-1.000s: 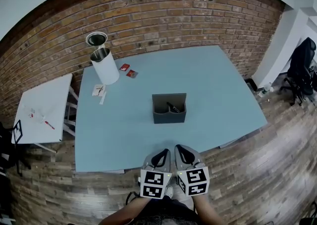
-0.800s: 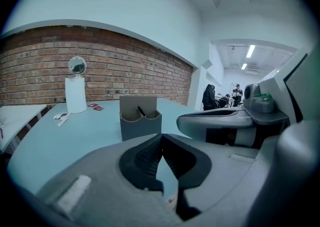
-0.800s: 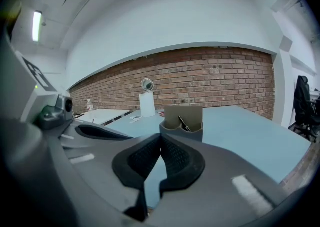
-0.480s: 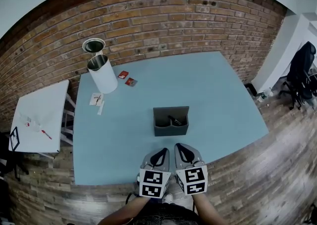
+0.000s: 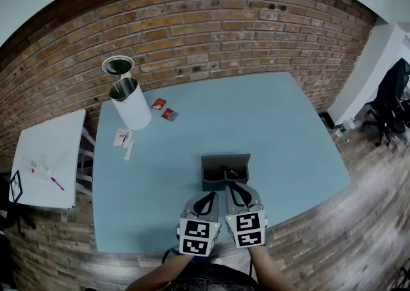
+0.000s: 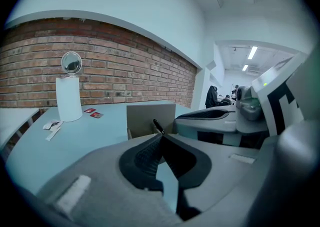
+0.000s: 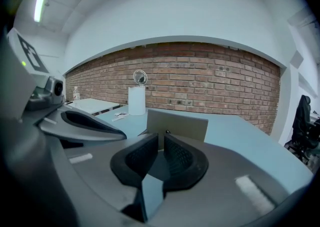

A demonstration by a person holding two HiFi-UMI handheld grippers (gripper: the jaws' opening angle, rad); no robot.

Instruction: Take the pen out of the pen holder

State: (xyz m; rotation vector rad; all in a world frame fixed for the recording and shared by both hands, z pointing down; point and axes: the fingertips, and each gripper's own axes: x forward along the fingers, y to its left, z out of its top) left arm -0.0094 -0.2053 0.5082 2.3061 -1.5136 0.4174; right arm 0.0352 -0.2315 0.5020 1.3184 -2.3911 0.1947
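A dark grey pen holder [image 5: 224,172] stands on the light blue table [image 5: 275,129], just ahead of both grippers. A black pen [image 5: 229,171] leans inside it; its tip shows over the rim in the left gripper view [image 6: 157,125] and the right gripper view [image 7: 167,132]. My left gripper [image 5: 206,199] hovers at the table's near edge, its jaws meeting at the tips [image 6: 161,135], empty. My right gripper [image 5: 236,191] sits slightly further forward, nearly at the holder's front wall [image 7: 185,123]. Its jaws [image 7: 162,138] stand a narrow gap apart with nothing between them.
A white cylinder [image 5: 130,105] with a round mirror [image 5: 118,65] behind it stands at the table's far left. Two red packets [image 5: 164,109] and some paper slips [image 5: 124,137] lie near it. A white side table [image 5: 45,158] is at the left, a brick wall behind, office chairs [image 5: 392,91] at the right.
The pen holder has come closer to the grippers in the head view. My right gripper now sits a little ahead of the left, close to the holder's front.
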